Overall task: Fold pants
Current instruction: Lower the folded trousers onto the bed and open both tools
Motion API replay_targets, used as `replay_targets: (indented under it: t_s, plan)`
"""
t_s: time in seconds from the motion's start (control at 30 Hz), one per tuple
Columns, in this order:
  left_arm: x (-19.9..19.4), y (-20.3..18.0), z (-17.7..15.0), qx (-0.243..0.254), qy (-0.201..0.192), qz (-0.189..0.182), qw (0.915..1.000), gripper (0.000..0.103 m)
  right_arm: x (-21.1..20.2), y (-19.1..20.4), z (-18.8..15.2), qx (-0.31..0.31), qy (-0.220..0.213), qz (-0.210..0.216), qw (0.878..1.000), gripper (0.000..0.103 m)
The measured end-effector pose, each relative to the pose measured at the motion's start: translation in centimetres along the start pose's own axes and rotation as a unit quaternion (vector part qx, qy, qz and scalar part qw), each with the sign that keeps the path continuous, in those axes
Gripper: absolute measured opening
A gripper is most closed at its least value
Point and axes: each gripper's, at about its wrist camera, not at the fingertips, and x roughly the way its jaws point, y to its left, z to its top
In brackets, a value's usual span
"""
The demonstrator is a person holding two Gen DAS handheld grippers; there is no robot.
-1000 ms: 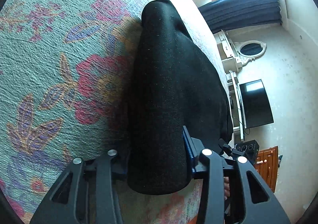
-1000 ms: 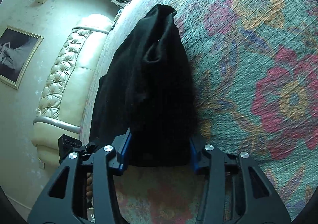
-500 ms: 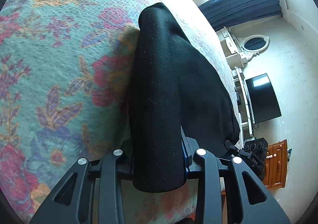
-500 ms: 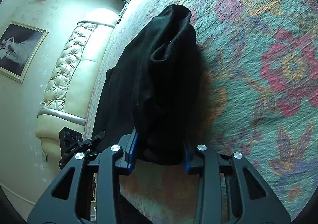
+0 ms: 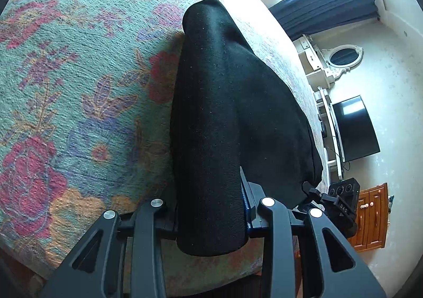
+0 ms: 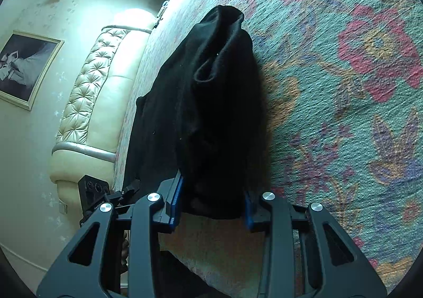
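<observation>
The black pants [image 5: 227, 102] lie on a bed with a floral bedspread [image 5: 79, 91]. My left gripper [image 5: 211, 208] is shut on one near edge of the pants, and the cloth bulges up between the fingers. In the right wrist view, my right gripper [image 6: 211, 202] is shut on another near edge of the same pants [image 6: 208, 102], and the fabric is lifted and bunched above the bedspread [image 6: 343, 86]. Each gripper shows at the edge of the other's view. The far end of the pants rests on the bed.
A cream tufted headboard [image 6: 87, 102] and a framed picture [image 6: 23, 65] are on the left in the right wrist view. A TV [image 5: 354, 128], a white dresser with an oval mirror [image 5: 343, 57] and a wooden cabinet [image 5: 370, 216] stand beyond the bed. The near bed edge lies just under both grippers.
Both grippers have closed on the near edge of the pants and pulled it up and back toward the bed edge. The fabric has bunched and risen off the bedspread.
</observation>
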Motion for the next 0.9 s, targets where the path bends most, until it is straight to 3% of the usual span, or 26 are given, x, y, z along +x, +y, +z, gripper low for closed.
replay_targets:
  t_s: [0.9]
  plan:
    - [0.3, 0.2, -0.3, 0.003, 0.002, -0.004, 1.0, 0.037, 0.5, -1.7, -0.7, 0.014, 0.001, 0.018, 1.0, 0.036]
